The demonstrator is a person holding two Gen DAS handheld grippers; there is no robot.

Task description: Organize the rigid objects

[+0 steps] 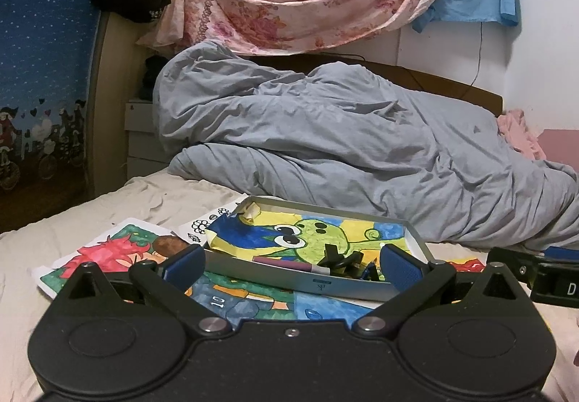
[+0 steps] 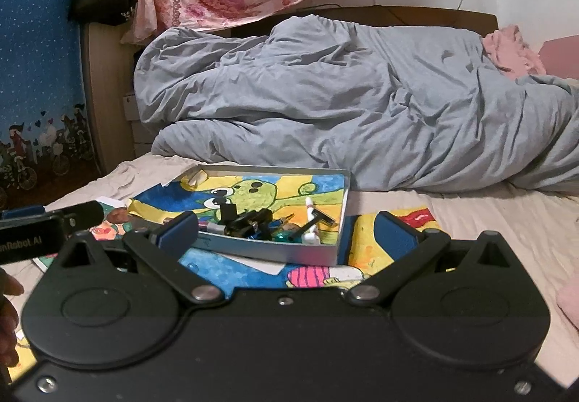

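Observation:
A shallow silver tin tray (image 1: 318,284) (image 2: 275,250) lies on the bed, lined with a coloured drawing of a green creature. Small rigid items are heaped at its near end: black clips (image 1: 342,262) (image 2: 249,221), a purple pen (image 1: 289,263) and a white piece (image 2: 312,221). My left gripper (image 1: 293,266) stands open just in front of the tray's near wall, nothing between its blue pads (image 1: 182,262). My right gripper (image 2: 287,233) is open too, its fingers spanning the tray's near right corner, holding nothing. Each gripper's body shows at the edge of the other's view.
Coloured drawings (image 1: 108,253) (image 2: 394,239) lie loose on the beige sheet (image 1: 173,195) under and around the tray. A bunched grey duvet (image 1: 343,148) fills the bed behind. A hand (image 2: 7,322) shows at the left edge. A floral cloth hangs on the wall.

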